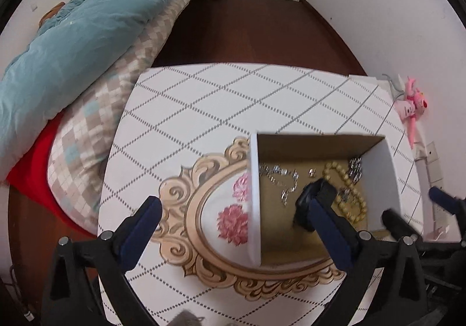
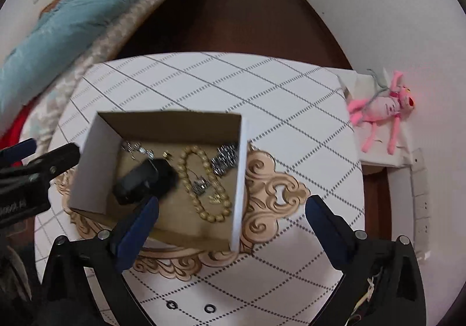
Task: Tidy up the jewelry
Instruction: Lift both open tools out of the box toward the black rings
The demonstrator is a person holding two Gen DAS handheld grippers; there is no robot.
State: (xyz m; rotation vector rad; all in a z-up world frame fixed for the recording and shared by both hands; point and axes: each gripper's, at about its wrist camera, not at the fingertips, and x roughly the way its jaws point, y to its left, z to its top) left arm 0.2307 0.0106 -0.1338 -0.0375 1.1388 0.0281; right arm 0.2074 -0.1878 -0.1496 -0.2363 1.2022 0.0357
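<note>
An open cardboard box (image 2: 96,163) with white outer walls stands on the patterned table (image 2: 262,98); it also shows in the left wrist view (image 1: 254,195). Inside lie a beaded gold-coloured necklace (image 2: 201,180), silver chains (image 2: 137,149), a silver watch band (image 2: 225,158) and a small pendant (image 2: 201,184). My right gripper (image 2: 233,209) is open, astride the box's right wall. My left gripper (image 1: 238,209) is open, astride the box's left wall, one finger (image 1: 317,197) inside the box. The necklace (image 1: 346,192) and chains (image 1: 279,173) show there too.
Two small black rings (image 2: 189,306) lie on the table near its front edge. A pink plush toy (image 2: 381,110) lies on a white shelf at the right. A bed with a teal duvet (image 1: 72,43) is at the left. Dark wood floor lies beyond.
</note>
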